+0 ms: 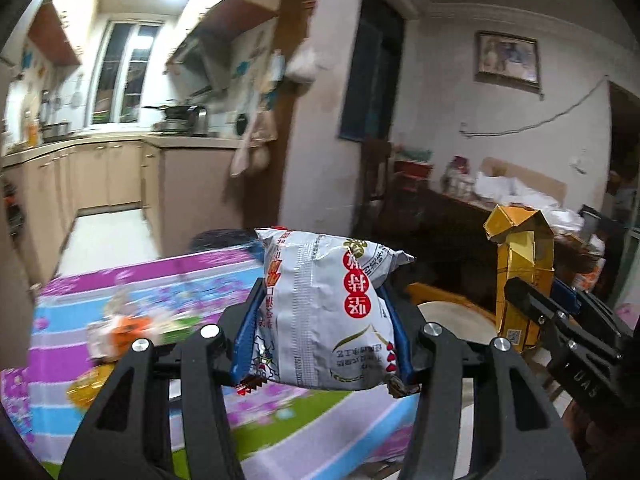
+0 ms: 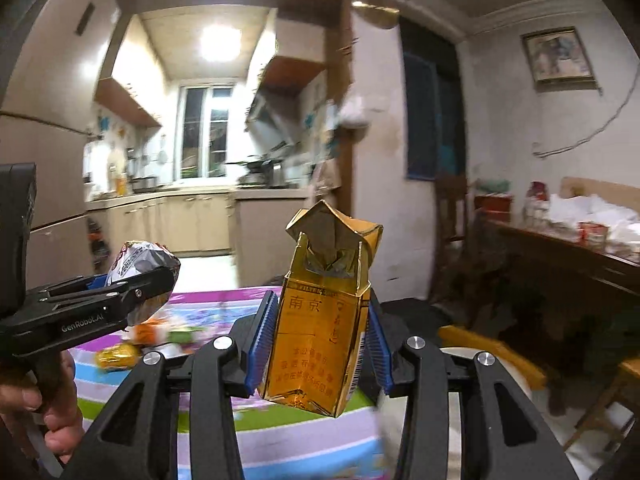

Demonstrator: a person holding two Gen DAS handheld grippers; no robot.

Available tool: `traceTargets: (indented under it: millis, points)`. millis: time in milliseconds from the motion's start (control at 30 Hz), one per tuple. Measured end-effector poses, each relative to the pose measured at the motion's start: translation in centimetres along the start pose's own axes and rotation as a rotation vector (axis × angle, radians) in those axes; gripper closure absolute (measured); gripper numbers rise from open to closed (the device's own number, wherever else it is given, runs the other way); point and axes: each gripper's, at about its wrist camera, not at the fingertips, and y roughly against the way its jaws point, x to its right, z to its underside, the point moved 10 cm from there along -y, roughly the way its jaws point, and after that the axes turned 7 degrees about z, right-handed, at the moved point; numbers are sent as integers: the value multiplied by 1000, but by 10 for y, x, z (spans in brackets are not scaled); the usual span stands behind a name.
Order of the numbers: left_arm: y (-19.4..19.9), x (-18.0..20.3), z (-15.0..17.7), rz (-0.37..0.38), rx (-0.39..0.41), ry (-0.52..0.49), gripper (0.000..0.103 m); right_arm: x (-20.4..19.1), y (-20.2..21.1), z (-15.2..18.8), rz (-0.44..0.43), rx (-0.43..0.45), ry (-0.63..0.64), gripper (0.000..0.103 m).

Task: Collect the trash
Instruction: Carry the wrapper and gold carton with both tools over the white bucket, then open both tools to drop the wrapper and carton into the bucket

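silver-and-red snack packet (image 1: 320,312), gold carton (image 2: 320,332)

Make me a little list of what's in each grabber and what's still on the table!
left gripper: holds a white snack bag, lifted above the table
right gripper: holds a gold cigarette pack, lid flipped open, crumpled
table: covered with a striped flowery cloth
left on table: an orange wrapper and a gold wrapper, both blurry
room behind: a kitchen and a picture on the wall
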Motion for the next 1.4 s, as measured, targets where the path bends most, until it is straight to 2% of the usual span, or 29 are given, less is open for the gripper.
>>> traceTargets:
  millis: [233,333,400,567,633,833,967,1133,1200,1400]
  points:
    - [-67,68,-11,121,-45,-21,52,108,-20,-10,119,-22,-22,58]
    - [-97,92,-9,157,-83,-34,52,152,-40,-8,146,-74,-38,58]
    - [-111,105,-2,174,-115,-38,52,168,-56,-5,149,-115,-41,58]
    - [-153,124,17,209,-224,-28,52,211,-119,20,103,-314,-102,58]
    - [-175,127,29,216,-294,-14,52,231,-145,34,79,-401,-137,58]
    - [-233,132,71,211,-482,26,52,260,-212,85,22,-622,-204,58]
    - [-256,135,96,195,-582,24,52,273,-239,111,20,-703,-230,58]
    - [-273,130,118,179,-647,46,52,274,-252,136,24,-741,-228,58]
    - [-277,129,124,173,-659,48,52,254,-235,148,28,-748,-227,58]
    - [-285,132,130,178,-672,46,51,245,-229,157,26,-756,-237,56]
